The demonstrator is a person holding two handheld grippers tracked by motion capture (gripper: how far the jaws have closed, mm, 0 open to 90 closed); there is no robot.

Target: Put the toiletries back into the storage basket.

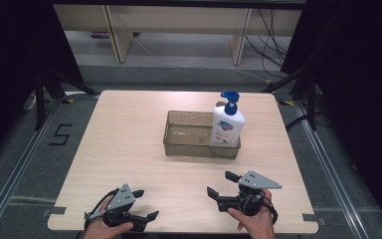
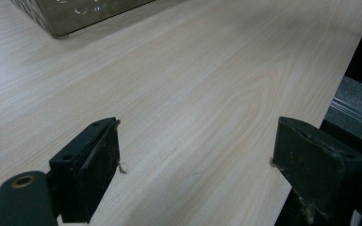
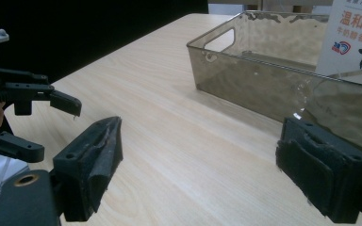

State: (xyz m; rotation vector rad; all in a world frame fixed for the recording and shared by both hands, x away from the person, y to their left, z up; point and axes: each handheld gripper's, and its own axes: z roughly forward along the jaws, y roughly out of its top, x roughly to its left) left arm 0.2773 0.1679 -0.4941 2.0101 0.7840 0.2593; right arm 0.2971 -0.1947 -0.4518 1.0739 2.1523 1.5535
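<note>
Pump bottle (image 1: 227,125): white body, blue pump head, upright in the right end of the tinted clear bin (image 1: 179,146), which sits at mid-tabletop (image 1: 129,149), toward the far edge. Its printed label also shows in the right gripper view (image 3: 356,40), behind the bin wall (image 3: 245,80).

Step in hand, as judged: approach not yet begun; both tools sit at the near edge, well apart from bin and bottle. Next move likely calls for the nearer right tool to travel forward and rise over the bin rim, jaws spread enough to straddle the bottle body or neck, without knocking the bottle against the wall.

Left tongs (image 1: 145,204): jaws wide apart, empty, over bare wood (image 2: 193,155); contact with the surface cannot be told.

Right tongs (image 1: 223,184): jaws wide apart, empty, aimed toward the bin (image 3: 198,155).
</note>
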